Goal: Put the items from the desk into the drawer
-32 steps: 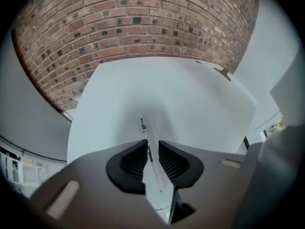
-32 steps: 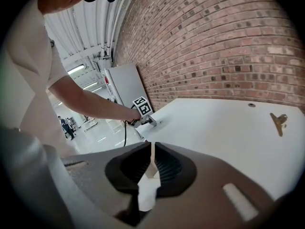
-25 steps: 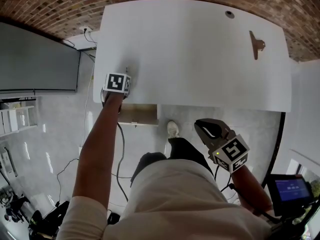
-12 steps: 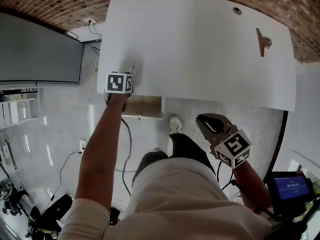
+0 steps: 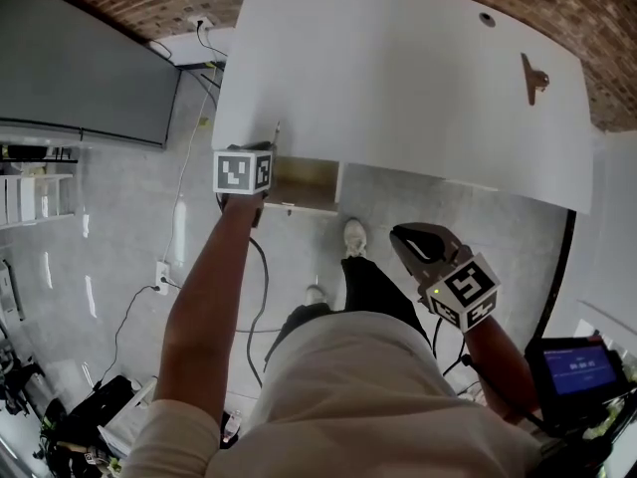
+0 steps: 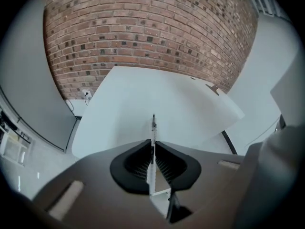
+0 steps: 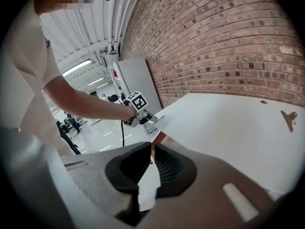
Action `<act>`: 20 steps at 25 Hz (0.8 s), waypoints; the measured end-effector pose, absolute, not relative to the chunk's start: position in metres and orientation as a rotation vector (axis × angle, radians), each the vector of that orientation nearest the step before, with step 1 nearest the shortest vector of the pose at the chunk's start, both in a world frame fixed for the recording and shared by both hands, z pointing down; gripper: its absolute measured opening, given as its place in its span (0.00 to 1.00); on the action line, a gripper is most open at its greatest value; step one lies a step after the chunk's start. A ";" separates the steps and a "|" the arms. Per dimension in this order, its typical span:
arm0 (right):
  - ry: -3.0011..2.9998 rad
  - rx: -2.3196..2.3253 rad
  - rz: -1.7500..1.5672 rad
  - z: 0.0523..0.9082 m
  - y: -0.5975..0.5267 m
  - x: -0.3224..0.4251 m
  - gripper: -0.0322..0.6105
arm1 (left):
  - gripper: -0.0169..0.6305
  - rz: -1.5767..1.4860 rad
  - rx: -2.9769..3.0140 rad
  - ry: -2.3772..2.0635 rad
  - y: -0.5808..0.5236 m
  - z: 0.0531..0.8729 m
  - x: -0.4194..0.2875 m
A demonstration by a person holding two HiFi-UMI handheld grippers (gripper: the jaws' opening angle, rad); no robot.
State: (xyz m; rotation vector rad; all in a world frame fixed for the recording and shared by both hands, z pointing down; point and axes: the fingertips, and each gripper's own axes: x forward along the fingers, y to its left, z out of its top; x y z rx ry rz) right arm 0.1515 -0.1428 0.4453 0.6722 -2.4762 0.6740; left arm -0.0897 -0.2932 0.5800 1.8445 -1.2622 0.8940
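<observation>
While the white tabletop (image 5: pixel 418 78) lies nearly bare, the drawer (image 5: pixel 304 182) under its front-left edge stands open (wooden inside showing). The left claw (image 6: pixel 153 147) is clamped on a thin pen (image 6: pixel 153 128) at that edge, beside the drawer; the right claw (image 7: pixel 152 159) is closed, empty, well back. Next, likely: lower the pen in and release. A small brown clip-like item (image 5: pixel 534 76) lies far right. The pen's print is unreadable.

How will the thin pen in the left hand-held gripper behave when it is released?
The pen stands straight beyond the left hand-held gripper, so it is probably stiff. Thin and round-looking, it may roll once released.
</observation>
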 end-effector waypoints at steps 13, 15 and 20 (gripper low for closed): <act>-2.459 0.598 0.591 0.457 -0.059 0.113 0.09 | 0.08 0.764 1.835 -1.283 -0.180 0.608 -0.115; -2.453 0.587 0.598 0.459 -0.054 0.115 0.09 | 0.08 0.753 1.825 -1.282 -0.174 0.616 -0.112; -2.421 0.553 0.614 0.464 -0.044 0.112 0.09 | 0.08 0.731 1.795 -1.277 -0.167 0.634 -0.113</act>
